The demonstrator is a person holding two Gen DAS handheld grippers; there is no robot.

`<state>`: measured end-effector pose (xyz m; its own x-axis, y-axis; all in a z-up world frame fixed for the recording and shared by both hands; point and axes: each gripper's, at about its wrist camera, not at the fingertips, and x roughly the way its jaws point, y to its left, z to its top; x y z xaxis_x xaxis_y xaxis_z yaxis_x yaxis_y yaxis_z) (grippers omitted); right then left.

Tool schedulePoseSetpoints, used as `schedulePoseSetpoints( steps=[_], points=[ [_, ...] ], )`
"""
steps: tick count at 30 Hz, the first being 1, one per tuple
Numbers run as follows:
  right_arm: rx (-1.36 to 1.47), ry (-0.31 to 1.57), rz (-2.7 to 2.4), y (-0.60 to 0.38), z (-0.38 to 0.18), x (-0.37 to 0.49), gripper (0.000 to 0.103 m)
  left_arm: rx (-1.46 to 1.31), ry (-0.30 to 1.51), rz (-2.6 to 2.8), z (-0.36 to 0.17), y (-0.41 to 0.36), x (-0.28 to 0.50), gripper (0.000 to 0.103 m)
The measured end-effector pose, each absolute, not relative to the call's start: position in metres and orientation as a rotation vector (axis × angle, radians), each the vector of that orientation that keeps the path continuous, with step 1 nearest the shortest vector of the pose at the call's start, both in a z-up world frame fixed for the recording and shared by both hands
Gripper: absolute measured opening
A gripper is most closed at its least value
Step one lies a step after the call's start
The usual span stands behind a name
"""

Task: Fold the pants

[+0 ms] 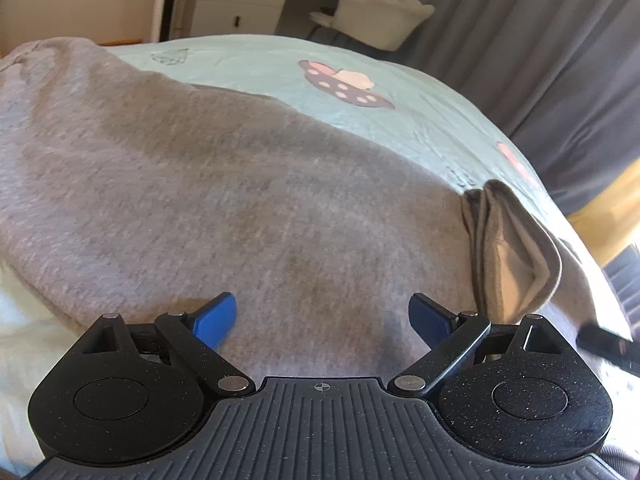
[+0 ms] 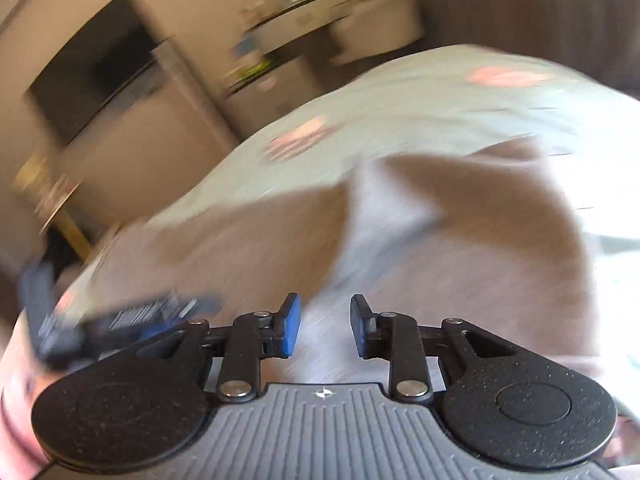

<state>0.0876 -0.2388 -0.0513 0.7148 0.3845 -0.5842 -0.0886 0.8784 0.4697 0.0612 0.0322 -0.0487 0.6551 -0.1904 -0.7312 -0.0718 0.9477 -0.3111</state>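
Left wrist view: mounted behind the left gripper (image 1: 322, 320), it looks forward and down along the jaws, close over the grey pants (image 1: 224, 184) on the bed (image 1: 420, 120). Its far field takes in a white chair (image 1: 384, 16), drawers (image 1: 240, 4) and grey curtains (image 1: 540, 48).

Right wrist view: mounted behind the right gripper (image 2: 325, 328), it looks down at the same pants (image 2: 440, 248), tilted and heavily blurred.

Shared ground: pants, bed, and the left gripper (image 2: 120, 316), seen at the right view's lower left edge.

Mint bedsheet (image 1: 400, 80) with mushroom print; white chair (image 1: 384, 16), grey curtain (image 1: 540, 40) beyond.
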Motion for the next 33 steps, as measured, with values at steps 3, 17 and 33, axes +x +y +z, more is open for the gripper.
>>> schedulePoseSetpoints(
  steps=[3,17,33],
  points=[
    [0.434,0.763,0.115,-0.255,-0.057,0.107,0.026,-0.297,0.861,-0.079,-0.050,0.027,0.061,0.097],
    [0.385,0.834,0.293,-0.188,-0.064,0.162,0.030,-0.245,0.855,-0.111,-0.055,0.021,0.063,0.097],
    [0.405,0.797,-0.054,-0.281,-0.066,0.065,0.064,-0.484,0.955,-0.391,-0.051,-0.021,0.096,0.095]
  ],
)
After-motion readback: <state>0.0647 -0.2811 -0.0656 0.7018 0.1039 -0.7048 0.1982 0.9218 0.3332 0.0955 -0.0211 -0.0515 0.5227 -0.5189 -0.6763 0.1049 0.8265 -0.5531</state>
